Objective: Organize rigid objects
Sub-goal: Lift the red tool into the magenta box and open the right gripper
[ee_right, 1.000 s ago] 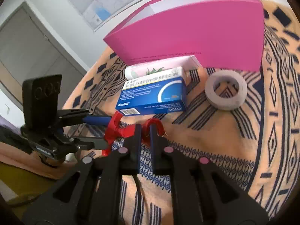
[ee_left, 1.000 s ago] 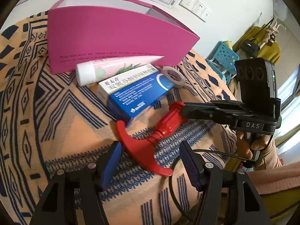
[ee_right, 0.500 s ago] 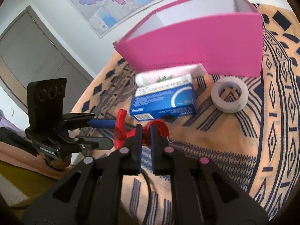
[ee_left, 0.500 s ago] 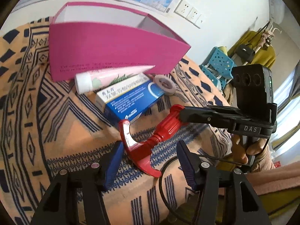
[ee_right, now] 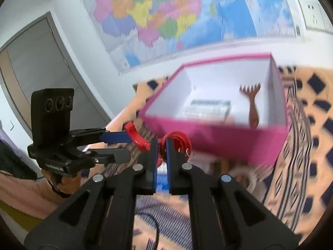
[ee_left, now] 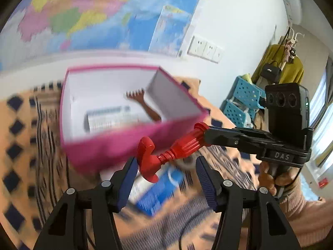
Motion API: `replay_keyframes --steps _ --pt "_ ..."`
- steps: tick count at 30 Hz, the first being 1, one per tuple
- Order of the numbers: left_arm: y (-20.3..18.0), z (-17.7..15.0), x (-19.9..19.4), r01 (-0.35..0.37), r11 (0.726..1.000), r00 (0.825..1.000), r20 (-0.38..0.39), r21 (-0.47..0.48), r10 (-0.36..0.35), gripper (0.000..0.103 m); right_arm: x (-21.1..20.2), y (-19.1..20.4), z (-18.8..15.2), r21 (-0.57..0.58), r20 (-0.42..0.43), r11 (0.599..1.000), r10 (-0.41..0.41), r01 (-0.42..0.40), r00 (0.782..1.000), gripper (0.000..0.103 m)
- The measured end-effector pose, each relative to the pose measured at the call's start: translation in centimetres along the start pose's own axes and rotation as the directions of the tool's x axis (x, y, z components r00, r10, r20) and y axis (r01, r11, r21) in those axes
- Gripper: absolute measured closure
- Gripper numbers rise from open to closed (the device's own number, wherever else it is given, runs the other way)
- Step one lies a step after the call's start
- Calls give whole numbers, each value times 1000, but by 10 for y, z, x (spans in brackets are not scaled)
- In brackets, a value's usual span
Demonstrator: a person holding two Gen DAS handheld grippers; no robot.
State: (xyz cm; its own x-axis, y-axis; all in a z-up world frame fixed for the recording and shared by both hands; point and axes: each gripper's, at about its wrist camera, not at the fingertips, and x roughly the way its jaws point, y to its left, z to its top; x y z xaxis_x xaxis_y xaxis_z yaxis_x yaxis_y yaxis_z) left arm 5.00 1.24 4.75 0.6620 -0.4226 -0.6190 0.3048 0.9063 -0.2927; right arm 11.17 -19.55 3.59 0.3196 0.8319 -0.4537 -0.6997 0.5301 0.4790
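My right gripper [ee_right: 160, 156] has its jaws pinched tight on the ribbed handle of a red tool [ee_left: 166, 156], which hangs in the air just in front of the near wall of the pink box [ee_right: 218, 141]. My left gripper [ee_left: 166, 179] has its jaws standing partly apart around the tool's curved head; the left pad looks to be touching it, the right pad is clear, so I count this gripper as not gripping.

The box sits open on the patterned surface [ee_right: 308, 125], toward its far edge by the wall. Inside lie a brown comb [ee_right: 252, 106] and a pale packet [ee_right: 208, 108]. A blue carton [ee_left: 160, 193] lies on the surface below the tool.

Risks, as I judge them: with one narrow grip on a ribbed handle, the tool could swivel or slip. Its head could also catch the box's near wall and shove or tip the box.
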Motion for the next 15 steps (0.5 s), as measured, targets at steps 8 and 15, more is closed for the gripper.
replay_keyframes --steps 8,15 --pt "7 72 45 -46 998 999 2 52 46 44 3 -38 60 11 80 997 -75 75 994 94" --pt "28 118 97 -54 998 997 -55 15 55 44 22 -82 92 74 67 991 -117 112 991 94"
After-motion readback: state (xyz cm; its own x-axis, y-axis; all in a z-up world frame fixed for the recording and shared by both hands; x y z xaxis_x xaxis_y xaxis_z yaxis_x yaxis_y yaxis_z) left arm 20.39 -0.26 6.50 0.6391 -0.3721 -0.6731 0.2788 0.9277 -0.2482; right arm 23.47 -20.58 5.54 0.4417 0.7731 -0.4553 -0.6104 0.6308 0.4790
